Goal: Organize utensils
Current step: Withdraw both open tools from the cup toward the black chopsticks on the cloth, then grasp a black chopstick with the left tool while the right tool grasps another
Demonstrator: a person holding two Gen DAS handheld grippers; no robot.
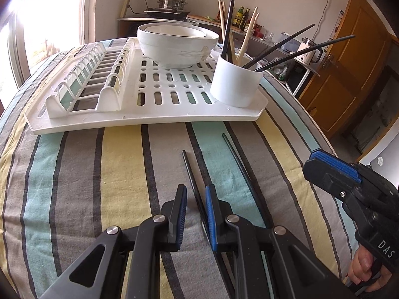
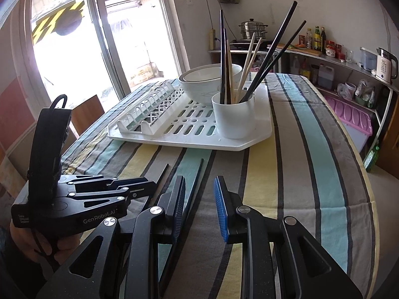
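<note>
Two black chopsticks lie on the striped cloth: one [image 1: 190, 172] runs between the fingers of my left gripper [image 1: 195, 194], the other [image 1: 239, 162] lies to its right. My left gripper is open around the first, not closed on it. In the right wrist view the same chopsticks [image 2: 162, 177] [image 2: 197, 177] lie to the left of my right gripper [image 2: 199, 186], which is open and empty above the cloth. A white utensil cup [image 1: 235, 84] [image 2: 234, 117] holding several black and wooden chopsticks stands on the white drying rack [image 1: 149, 114] [image 2: 259, 134].
Stacked white bowls [image 1: 177, 44] [image 2: 204, 84] sit on the rack behind the cup. The rack's plate slots [image 1: 84, 82] are at its left. The table edge drops off at the right [image 2: 369, 174]. Kitchen shelves, a kettle and bottles stand behind.
</note>
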